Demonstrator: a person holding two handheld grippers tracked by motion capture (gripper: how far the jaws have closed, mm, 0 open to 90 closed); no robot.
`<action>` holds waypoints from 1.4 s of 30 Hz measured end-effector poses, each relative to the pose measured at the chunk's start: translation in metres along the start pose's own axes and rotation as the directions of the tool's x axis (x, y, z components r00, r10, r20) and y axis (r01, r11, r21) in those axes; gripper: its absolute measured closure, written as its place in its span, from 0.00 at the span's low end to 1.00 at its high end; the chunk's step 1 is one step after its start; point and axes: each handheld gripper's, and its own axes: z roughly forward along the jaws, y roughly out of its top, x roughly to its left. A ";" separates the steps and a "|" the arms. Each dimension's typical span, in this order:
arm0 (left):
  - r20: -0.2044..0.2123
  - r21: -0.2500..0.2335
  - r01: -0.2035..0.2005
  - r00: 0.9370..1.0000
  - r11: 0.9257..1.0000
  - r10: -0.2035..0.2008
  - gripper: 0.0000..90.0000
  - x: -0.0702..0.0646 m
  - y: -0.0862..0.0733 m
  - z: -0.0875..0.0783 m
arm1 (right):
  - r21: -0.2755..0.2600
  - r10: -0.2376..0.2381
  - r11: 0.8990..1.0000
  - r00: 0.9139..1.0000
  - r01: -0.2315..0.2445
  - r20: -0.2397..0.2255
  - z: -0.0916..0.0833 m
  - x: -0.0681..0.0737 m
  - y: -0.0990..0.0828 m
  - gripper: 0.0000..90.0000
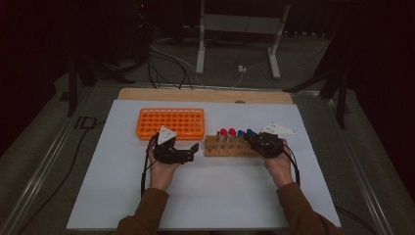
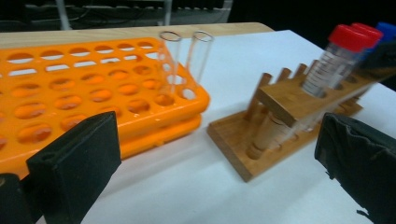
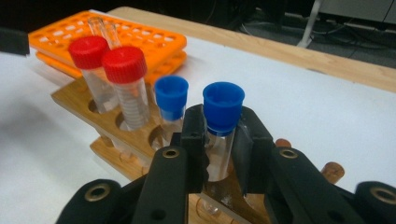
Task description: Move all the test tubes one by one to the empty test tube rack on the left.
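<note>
Tube tray (image 1: 170,122): on the white sheet (image 1: 112,196), left of the wooden rack, its far side toward the wooden table edge (image 1: 147,94)
Open tubes (image 2: 186,51): two, upright in the tray's corner holes nearest the wooden rack
Wooden rack (image 1: 215,146): on the sheet, right of the tray and just nearer the person
Capped tubes (image 3: 125,84): four in a row, upright in the rack's holes
Left gripper (image 1: 193,152): before the tray, just left of the rack
Right gripper (image 1: 250,140): at the rack's right end, jaws on either side of the end tube (image 3: 222,126)
</note>
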 end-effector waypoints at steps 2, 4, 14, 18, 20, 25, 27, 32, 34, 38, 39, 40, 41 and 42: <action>0.005 0.000 -0.001 1.000 1.000 0.001 0.01 -0.002 0.000 -0.001 | -0.016 -0.003 1.000 1.000 0.003 0.005 -0.003 0.001 0.002 0.85; 0.015 -0.004 -0.003 1.000 1.000 0.003 0.01 -0.004 0.000 -0.002 | -0.028 -0.003 1.000 1.000 0.003 0.005 -0.006 0.001 0.003 0.85; 0.054 -0.029 -0.052 0.997 0.998 0.054 0.02 -0.024 0.010 -0.005 | -0.090 -0.018 0.996 1.000 0.019 0.005 -0.026 0.002 0.018 0.85; 0.075 -0.028 -0.073 0.994 0.997 0.075 0.02 -0.032 0.012 -0.003 | -0.126 -0.027 0.992 1.000 0.025 -0.010 -0.037 0.004 0.026 0.85; 0.086 -0.030 -0.079 0.993 0.996 0.082 0.02 -0.036 0.013 -0.003 | -0.136 -0.038 0.990 0.999 0.036 -0.011 -0.042 0.006 0.029 0.85; 0.119 -0.043 -0.105 0.987 0.994 0.110 0.05 -0.046 0.018 -0.004 | -0.159 -0.049 0.986 0.998 0.043 -0.038 -0.052 0.011 0.034 0.85; 0.132 -0.052 -0.112 0.984 0.992 0.118 0.06 -0.051 0.020 -0.004 | -0.158 -0.046 0.987 0.997 0.035 -0.064 -0.053 0.013 0.034 0.85; 0.168 -0.055 -0.140 0.975 0.989 0.147 0.09 -0.064 0.024 0.000 | -0.134 -0.039 0.991 0.992 0.022 -0.118 -0.050 0.022 0.031 0.85; 0.186 -0.058 -0.155 0.969 0.986 0.163 0.10 -0.070 0.024 0.002 | -0.121 -0.042 0.992 0.990 0.026 -0.136 -0.046 0.026 0.029 0.85; 0.216 -0.049 -0.179 0.959 0.983 0.185 0.10 -0.083 0.024 0.009 | -0.099 -0.039 0.995 0.984 0.022 -0.173 -0.041 0.034 0.027 0.85; 0.215 -0.050 -0.179 0.959 0.983 0.186 0.11 -0.086 0.024 0.010 | -0.094 -0.046 0.995 0.982 0.029 -0.181 -0.039 0.037 0.026 0.85; 0.212 -0.051 -0.187 0.958 0.981 0.194 0.14 -0.088 0.024 0.011 | -0.090 -0.049 0.995 0.982 0.033 -0.184 -0.038 0.039 0.025 0.85; 0.207 -0.051 -0.193 0.958 0.980 0.199 0.16 -0.090 0.024 0.013 | -0.086 -0.054 0.996 0.981 0.039 -0.188 -0.037 0.042 0.025 0.85; 0.206 -0.048 -0.196 0.958 0.979 0.201 0.20 -0.092 0.024 0.014 | -0.084 -0.058 0.996 0.979 0.042 -0.193 -0.036 0.044 0.025 0.85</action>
